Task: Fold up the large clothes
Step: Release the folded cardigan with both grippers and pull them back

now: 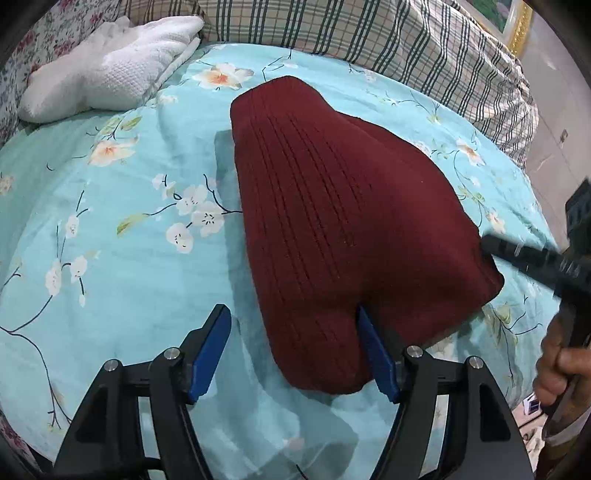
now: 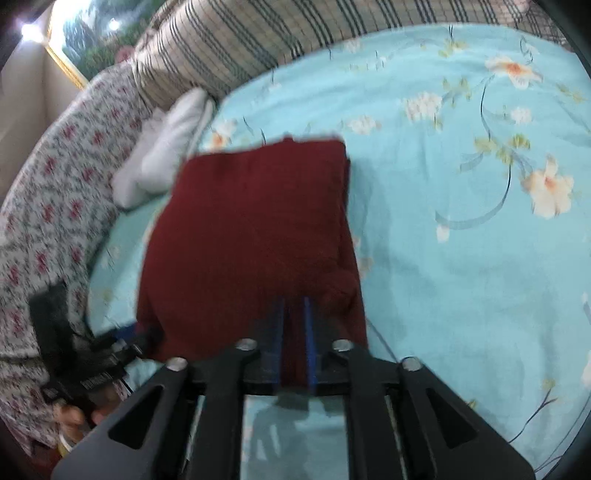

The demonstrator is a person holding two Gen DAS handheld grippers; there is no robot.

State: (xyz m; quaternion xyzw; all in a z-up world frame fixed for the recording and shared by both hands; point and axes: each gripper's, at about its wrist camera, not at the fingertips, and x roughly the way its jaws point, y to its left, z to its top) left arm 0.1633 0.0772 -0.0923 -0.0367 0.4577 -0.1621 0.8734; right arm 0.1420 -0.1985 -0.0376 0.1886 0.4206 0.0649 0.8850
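The folded maroon sweater [image 1: 332,221] lay on the bed [image 1: 110,221], its near edge between the wide-open left gripper [image 1: 291,325] fingers. The right gripper [image 2: 294,321] was pinched on its edge. A white towel [image 1: 107,70] sat near the plaid pillow [image 1: 332,26].

No readable text, labels or numbers; print on gripper body blurred

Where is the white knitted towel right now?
The folded white knitted towel lies at the far left edge of the light-blue floral bedsheet, against the plaid pillow, left of and beyond the dark-red knitted garment, not touching it.
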